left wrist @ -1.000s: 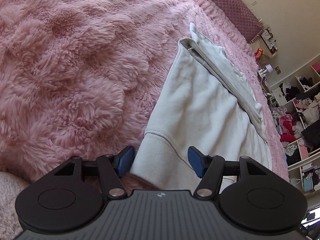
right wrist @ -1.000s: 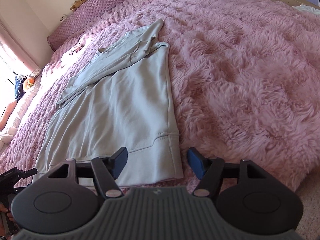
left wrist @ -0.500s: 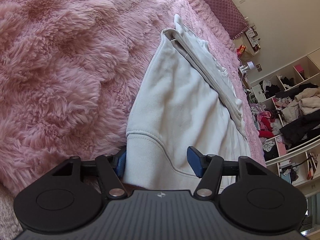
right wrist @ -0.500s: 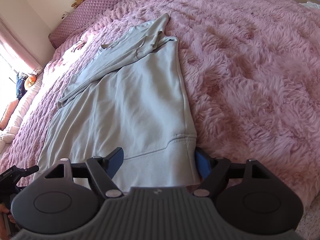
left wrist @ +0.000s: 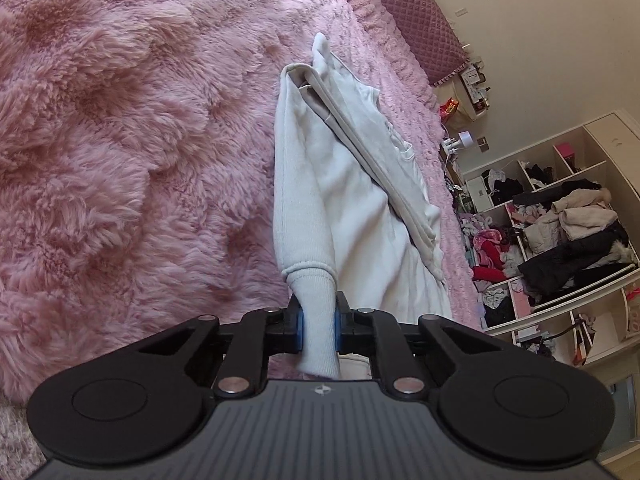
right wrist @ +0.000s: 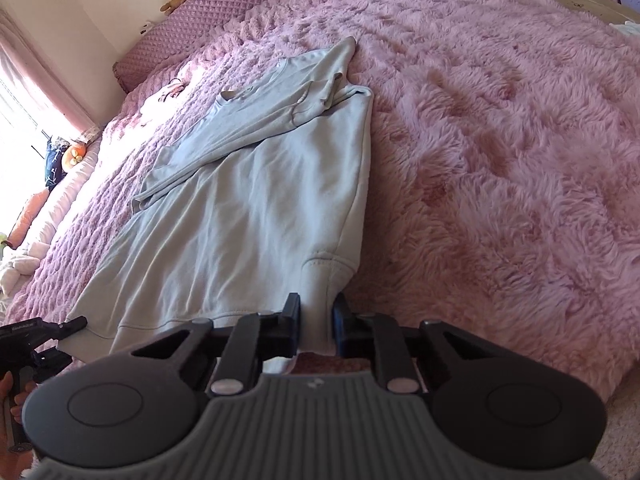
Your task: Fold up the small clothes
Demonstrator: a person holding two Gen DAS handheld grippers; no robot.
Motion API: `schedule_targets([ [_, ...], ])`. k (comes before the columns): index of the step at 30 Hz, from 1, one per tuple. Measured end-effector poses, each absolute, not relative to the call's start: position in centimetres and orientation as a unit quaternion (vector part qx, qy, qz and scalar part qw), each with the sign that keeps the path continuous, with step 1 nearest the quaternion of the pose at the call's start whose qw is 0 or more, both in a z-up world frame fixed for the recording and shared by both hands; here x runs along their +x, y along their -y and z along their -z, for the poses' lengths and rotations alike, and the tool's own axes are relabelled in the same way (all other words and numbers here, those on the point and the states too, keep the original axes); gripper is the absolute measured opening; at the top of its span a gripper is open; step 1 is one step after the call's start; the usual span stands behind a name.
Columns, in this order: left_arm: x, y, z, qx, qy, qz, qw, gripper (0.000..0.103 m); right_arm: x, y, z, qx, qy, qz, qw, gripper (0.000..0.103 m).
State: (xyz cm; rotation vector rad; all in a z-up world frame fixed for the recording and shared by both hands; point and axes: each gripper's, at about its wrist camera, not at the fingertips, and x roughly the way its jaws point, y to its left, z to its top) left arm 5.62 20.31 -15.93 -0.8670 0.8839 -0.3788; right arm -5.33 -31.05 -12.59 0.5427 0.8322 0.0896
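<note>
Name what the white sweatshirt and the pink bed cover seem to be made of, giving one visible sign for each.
Sweatshirt: probably cotton-blend jersey, matte; ribbed knit hem, soft creases.
Bed cover: likely synthetic faux fur, slightly glossy; long shaggy tufts.

Soft matt knit sweatshirt [left wrist: 352, 216] with ribbed hem, shaggy long-pile pink blanket [left wrist: 120, 140] around it, quilted purple headboard [left wrist: 412, 16] at 1 o'clock, matt black plastic gripper arms with shiny metal rivets
</note>
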Motion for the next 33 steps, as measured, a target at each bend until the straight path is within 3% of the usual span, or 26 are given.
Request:
schedule_targets([
  [9, 8.4, -20.8, 12.0, -0.373, -0.377, 0.209, 0.822, 0.013, -2.8, 34.7, 10.0, 0.373, -0.334, -0.052, 0.864, 0.007],
  [17, 14.2, -21.2, 9.7, -0.384, -0.345, 0.235, 0.824, 0.013, 3.3, 35.9, 7.6, 0.398, -0.273, -0.052, 0.874, 0.005],
  [26, 27.0, -20.3, 7.7, -0.369, -0.306, 0.25, 0.841, 0.013, 16.0, 37.0, 4.8, 0.395, -0.194, -0.028, 0.897, 0.004],
  [33, 37.9, -18.5, 9.1, -0.376, -0.307, 0.246, 0.839, 0.011, 27.5, 38.7, 5.7, 0.413, -0.188, 0.017, 0.891, 0.004],
])
